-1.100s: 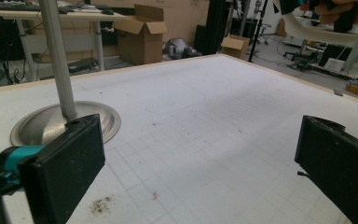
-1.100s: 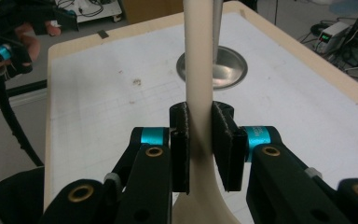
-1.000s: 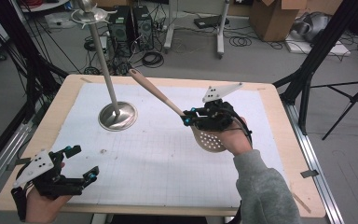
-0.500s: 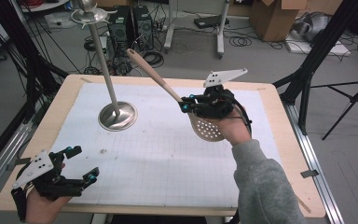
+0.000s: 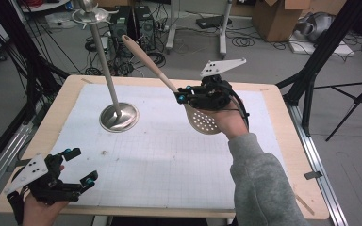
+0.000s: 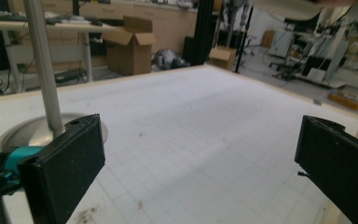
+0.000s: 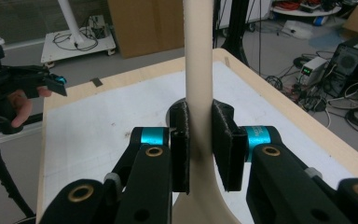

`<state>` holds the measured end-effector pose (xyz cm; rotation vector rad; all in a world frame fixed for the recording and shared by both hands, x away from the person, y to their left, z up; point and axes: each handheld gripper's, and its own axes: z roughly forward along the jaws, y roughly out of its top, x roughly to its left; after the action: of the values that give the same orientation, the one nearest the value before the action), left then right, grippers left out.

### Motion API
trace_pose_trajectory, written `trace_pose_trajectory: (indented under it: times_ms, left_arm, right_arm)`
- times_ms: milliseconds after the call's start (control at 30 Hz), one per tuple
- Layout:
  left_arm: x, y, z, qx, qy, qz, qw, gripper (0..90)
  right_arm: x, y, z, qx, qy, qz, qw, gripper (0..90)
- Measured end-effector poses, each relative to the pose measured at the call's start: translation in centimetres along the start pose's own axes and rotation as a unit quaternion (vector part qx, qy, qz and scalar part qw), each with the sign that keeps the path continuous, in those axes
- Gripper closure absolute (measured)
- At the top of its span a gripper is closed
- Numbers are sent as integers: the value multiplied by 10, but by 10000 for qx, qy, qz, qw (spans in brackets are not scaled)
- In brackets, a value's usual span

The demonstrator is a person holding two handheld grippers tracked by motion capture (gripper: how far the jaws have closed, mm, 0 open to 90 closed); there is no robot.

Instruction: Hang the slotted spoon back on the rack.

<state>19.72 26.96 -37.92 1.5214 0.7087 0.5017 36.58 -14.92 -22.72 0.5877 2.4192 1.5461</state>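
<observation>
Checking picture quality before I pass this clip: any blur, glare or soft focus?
High view: evenly lit, slightly soft, glare on the stand base. Left gripper view: near pads blurred, table sharper. Right gripper view: right gripper and spoon handle fairly sharp, background softer.

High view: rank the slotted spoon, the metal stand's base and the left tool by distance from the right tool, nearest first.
1. Slotted spoon: clamped in the right tool, off the table.
2. Stand's base: left of it, on the mat.
3. Left tool: near corner, open.
</observation>
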Motion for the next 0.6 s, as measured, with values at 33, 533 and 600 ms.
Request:
trace_pose_trajectory:
  times_ms: [33, 533, 600]
  left_arm:
    - [-1, 1, -1, -7, 24, 6, 10000, 18]
    - [2, 0, -7, 56, 196, 37, 9998, 18]
    - [2, 0, -8, 59, 206, 37, 9998, 18]
  right_arm:
    - [0, 1, 1, -6, -2, -13, 10000, 784]
    - [-12, 16, 14, -240, 58, 178, 9995, 784]
    - [-15, 16, 14, -328, 62, 214, 9992, 784]
